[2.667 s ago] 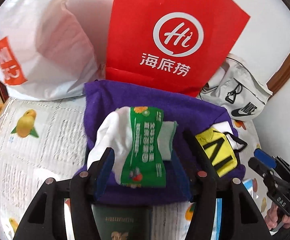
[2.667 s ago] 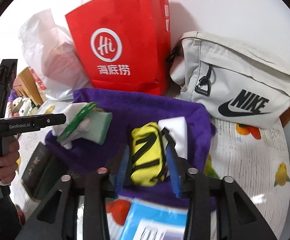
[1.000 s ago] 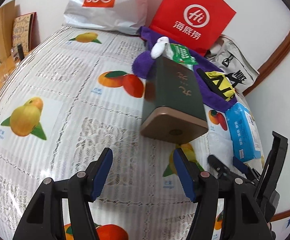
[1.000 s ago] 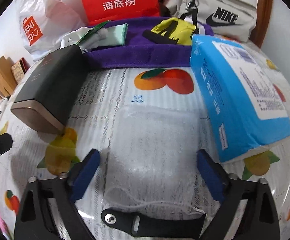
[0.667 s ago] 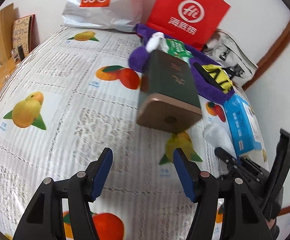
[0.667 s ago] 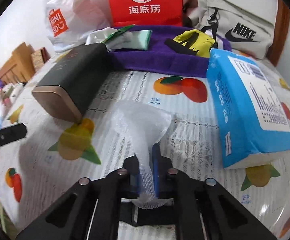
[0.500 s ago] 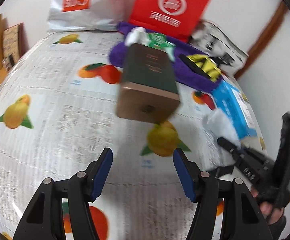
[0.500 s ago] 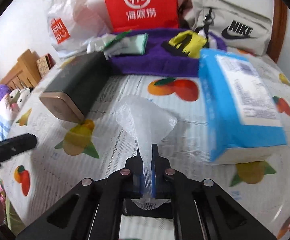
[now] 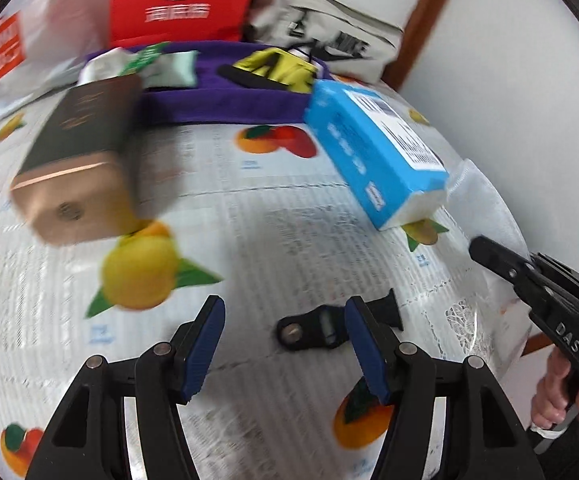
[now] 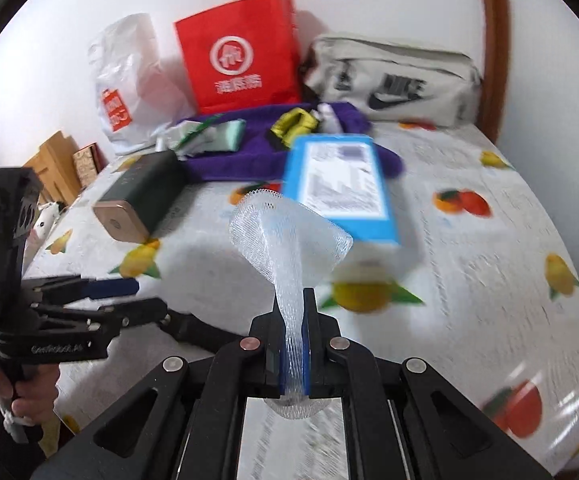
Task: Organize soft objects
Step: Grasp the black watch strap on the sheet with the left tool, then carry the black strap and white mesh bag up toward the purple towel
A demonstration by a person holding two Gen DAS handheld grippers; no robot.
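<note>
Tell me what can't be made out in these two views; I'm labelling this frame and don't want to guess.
- Black strap: left wrist view, one end behind the left gripper finger; not seen in the right view.
- Mesh bag: lower end hidden between the shut right gripper pads.
- Print on the blue pack: motion blur, both views.
- Contents of the red bag: hidden by its walls.

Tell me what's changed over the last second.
The right gripper has shut on the white mesh sleeve and lifted it off the tablecloth. The left gripper stays open and empty. The black strap, blue pack and dark box haven't moved.
</note>
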